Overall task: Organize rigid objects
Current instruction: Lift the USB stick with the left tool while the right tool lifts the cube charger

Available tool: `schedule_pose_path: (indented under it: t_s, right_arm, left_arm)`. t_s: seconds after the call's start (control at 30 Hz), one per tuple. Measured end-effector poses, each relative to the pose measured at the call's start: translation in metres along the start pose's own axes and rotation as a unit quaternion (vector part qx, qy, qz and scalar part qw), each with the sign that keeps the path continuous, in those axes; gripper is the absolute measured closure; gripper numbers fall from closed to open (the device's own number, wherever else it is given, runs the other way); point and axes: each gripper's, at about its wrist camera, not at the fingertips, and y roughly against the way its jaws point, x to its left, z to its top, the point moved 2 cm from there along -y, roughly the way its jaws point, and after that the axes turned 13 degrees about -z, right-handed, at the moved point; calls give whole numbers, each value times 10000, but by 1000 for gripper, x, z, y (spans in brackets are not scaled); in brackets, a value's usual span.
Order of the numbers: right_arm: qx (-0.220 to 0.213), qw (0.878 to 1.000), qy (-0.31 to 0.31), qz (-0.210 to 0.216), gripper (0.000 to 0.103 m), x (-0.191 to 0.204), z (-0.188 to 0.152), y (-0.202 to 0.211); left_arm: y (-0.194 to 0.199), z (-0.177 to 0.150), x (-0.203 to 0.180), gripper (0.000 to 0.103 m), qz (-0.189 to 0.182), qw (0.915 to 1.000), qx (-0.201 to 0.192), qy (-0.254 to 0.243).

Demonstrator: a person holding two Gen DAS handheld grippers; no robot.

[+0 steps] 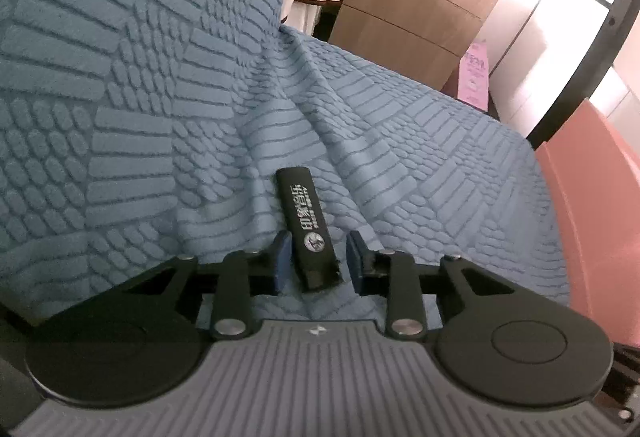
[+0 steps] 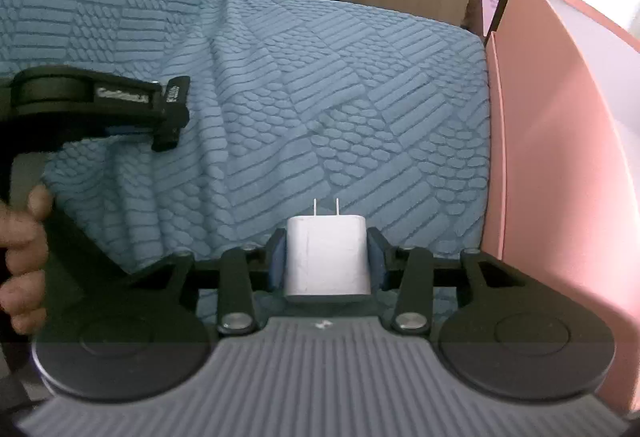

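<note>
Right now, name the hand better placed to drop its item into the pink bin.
Right. The right gripper is shut on the white charger, with the pink bin beside it. The left gripper stands open around the black lighter lying on the blue cover.

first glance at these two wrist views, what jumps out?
The white charger, prongs pointing away, clamped in the right gripper above the blue textured cover. Then the black lighter lying between the left gripper's pads, a gap on its right side. A pink box stands at the right edge.
</note>
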Motion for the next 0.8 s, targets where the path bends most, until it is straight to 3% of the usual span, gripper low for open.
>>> schedule_pose_path:
  t_s: [0.17, 0.5, 0.8]
  right_arm:
    - [-38, 9999, -94, 29, 58, -3, 0, -1]
    - [-61, 9998, -204, 40, 58, -7, 1, -2]
    - [-141, 9997, -176, -13, 58, -5, 1, -3]
  left_arm:
    - [-5, 3, -6, 70, 205, 9992, -136, -315]
    - [-12, 6, 5, 70, -22, 9998, -202, -57]
    - [-23, 2, -12, 72, 419, 9961, -96, -773]
